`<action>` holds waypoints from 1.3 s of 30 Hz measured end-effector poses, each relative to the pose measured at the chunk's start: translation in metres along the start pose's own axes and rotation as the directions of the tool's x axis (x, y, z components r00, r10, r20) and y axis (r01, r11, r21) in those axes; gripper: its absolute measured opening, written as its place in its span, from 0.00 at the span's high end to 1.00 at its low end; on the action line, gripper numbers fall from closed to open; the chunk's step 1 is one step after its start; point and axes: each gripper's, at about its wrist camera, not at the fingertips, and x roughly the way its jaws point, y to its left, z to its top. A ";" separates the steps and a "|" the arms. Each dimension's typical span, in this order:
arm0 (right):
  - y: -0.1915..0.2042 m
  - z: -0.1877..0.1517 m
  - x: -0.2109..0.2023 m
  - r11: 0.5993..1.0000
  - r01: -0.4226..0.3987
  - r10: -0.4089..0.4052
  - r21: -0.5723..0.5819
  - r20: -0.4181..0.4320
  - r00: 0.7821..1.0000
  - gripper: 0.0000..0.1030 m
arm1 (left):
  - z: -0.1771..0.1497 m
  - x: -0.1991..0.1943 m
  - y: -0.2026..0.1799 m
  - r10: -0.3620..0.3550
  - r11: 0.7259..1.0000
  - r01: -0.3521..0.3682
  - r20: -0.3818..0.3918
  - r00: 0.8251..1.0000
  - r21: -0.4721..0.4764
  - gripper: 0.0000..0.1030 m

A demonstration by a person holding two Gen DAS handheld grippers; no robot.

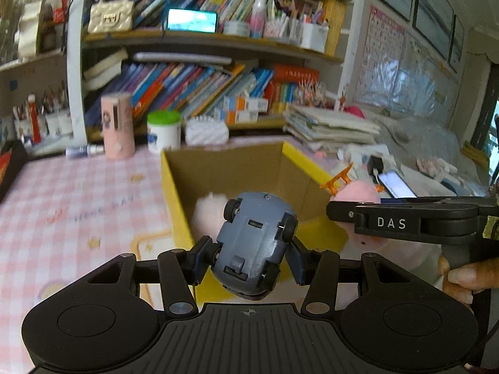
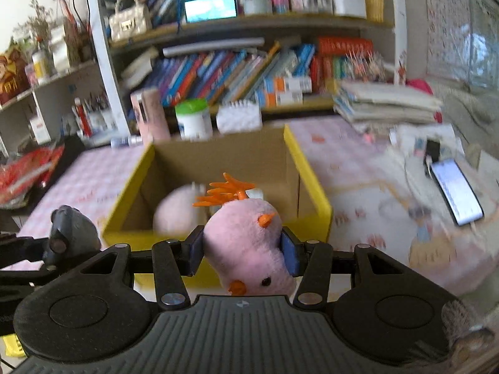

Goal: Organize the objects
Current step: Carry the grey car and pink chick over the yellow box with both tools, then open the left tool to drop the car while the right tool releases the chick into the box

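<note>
Both grippers level near the box (image 2: 312, 184), clamping car (image 1: 254, 243) and chick (image 2: 246, 249).

**Rig look: matte black grippers, blue pads**

Left gripper (image 1: 249, 258): black ribbed base plate with a small crosshair mark, round housings either side, linkage bars with silver pivot screws, dark blue fingertips (image 1: 199, 263). Right gripper (image 2: 243, 254): same build. Seen side-on from the left camera, it carries white "DAS" lettering. Right hand (image 1: 461, 275): bare skin, pale nails.
</note>
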 end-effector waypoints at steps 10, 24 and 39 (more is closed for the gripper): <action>-0.015 0.049 0.045 0.996 -0.071 0.074 -0.052 0.055 0.996 0.54 | 0.031 0.060 -0.007 0.098 0.995 -0.098 0.000 0.995 0.017 0.52; -0.015 0.056 0.121 0.978 -0.162 0.152 -0.132 -0.081 0.985 0.54 | 0.018 0.122 -0.014 0.174 0.983 -0.161 -0.155 0.972 0.093 0.52; -0.006 0.049 0.164 0.955 -0.229 0.189 -0.188 -0.207 0.960 0.54 | 0.016 0.123 -0.012 0.180 0.983 -0.172 -0.137 0.974 0.068 0.46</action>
